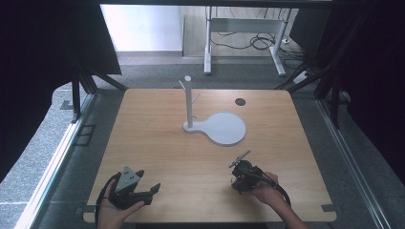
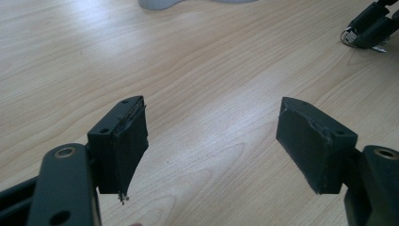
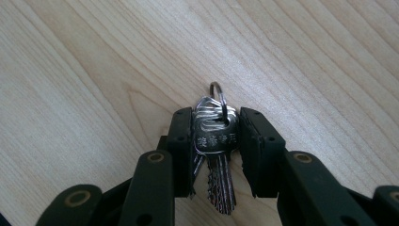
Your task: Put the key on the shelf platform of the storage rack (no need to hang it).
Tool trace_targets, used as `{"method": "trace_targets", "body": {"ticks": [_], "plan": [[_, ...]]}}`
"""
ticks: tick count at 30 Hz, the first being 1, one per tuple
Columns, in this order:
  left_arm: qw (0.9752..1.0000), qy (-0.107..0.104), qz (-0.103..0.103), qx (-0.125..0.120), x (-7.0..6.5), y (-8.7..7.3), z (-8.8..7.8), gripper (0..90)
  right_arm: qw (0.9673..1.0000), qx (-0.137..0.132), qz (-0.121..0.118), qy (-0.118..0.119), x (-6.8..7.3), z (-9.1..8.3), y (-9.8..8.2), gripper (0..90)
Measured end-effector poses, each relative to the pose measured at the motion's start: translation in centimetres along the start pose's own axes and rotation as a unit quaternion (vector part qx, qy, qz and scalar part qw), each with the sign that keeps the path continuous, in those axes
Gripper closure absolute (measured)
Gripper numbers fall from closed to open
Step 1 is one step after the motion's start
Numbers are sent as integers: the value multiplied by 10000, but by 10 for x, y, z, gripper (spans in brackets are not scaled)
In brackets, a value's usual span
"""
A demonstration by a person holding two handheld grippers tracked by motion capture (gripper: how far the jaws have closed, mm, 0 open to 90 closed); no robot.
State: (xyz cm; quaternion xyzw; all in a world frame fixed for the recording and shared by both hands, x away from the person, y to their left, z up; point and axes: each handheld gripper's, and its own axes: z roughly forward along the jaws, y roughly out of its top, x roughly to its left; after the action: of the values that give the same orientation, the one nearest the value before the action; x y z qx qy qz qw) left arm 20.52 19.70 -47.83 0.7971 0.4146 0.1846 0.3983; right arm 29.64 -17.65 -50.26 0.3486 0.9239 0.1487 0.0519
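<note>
High view: your table (image 1: 157, 143) is a light wood-grain top with rounded corners, standing on grey carpet, with dark curtains down both sides and metal rails running along its left and right. Beyond the far edge, a white desk frame (image 1: 243, 36) stands on a paler floor with loose cables (image 1: 260, 42) under it. Near the far right corner of the table sits a small dark round disc (image 1: 240, 101). Around the middle, toward the far edge, a white stand (image 1: 191, 102) rises upright with short side pegs, joined to a flat round white base (image 1: 227, 129) on its right.

Your right gripper (image 1: 240, 168) sits near the near right corner, tilted toward the table. In the right gripper view its jaws are clenched on a bunch of keys (image 3: 217, 155): both pads press the key heads, the split ring (image 3: 218, 96) pokes out past the tips, and the blades hang back between the jaws, over bare wood.

Your left gripper (image 1: 149, 184) rests at the near left corner, its grey three-cornered plate on top. In the left gripper view its jaws are released, spread wide with bare wood between them.
</note>
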Motion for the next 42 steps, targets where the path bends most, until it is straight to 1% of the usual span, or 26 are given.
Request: {"method": "trace_targets", "body": {"ticks": [3,8,11,12,13,14,15,17,18,20,25,26,29,31,32,39,40,42], "plan": [[10000,17,-22,-6,1,-1,-1,256,10000,42,-41,29,-1,0,1,679],[10000,52,-51,-38,3,-1,-3,256,10000,10,-88,19,-2,-6,2,680],[10000,56,-33,-38,3,-2,-3,257,9999,4,-107,6,-1,-15,5,680],[10000,56,-33,-38,3,-2,-3,257,9999,4,-107,6,-1,-15,5,680],[10000,57,-34,-38,3,-2,-3,257,9999,-24,-164,8,-1,-18,5,680],[10000,66,-41,-32,4,-2,-3,257,9998,-50,-177,-24,-1,-24,7,680],[10000,66,-41,-32,4,-2,-3,256,9998,-50,-177,-24,-1,-24,7,680],[10000,68,-37,-28,4,-2,-4,256,9997,-100,-211,-59,0,-33,10,680],[10000,68,-37,-28,4,-2,-4,256,9997,-100,-211,-59,0,-33,10,680],[10000,63,-45,-39,4,-2,-5,257,9996,-133,-239,-103,-1,-41,12,680],[10000,65,-60,-39,4,-2,-5,257,9993,-202,-268,-164,-3,-49,14,680],[10000,68,-59,-35,5,-2,-4,257,9994,-202,-236,-180,-3,-52,15,680],[10000,72,-48,-38,5,-2,-5,257,9990,-292,-223,-246,-6,-61,17,680],[9999,75,-52,-41,5,-2,-5,256,9989,-312,-226,-259,-6,-63,17,680],[9999,81,-60,-45,5,-3,-5,256,9987,-357,-228,-274,-8,-67,18,680],[9999,85,-62,-50,5,-3,-6,256,9983,-429,-213,-329,-11,-74,22,680],[9999,87,-63,-50,5,-3,-6,257,9983,-433,-182,-333,-12,-75,22,680],[9999,89,-52,-40,5,-3,-6,256,9982,-465,-176,-332,-15,-76,24,680]]}}
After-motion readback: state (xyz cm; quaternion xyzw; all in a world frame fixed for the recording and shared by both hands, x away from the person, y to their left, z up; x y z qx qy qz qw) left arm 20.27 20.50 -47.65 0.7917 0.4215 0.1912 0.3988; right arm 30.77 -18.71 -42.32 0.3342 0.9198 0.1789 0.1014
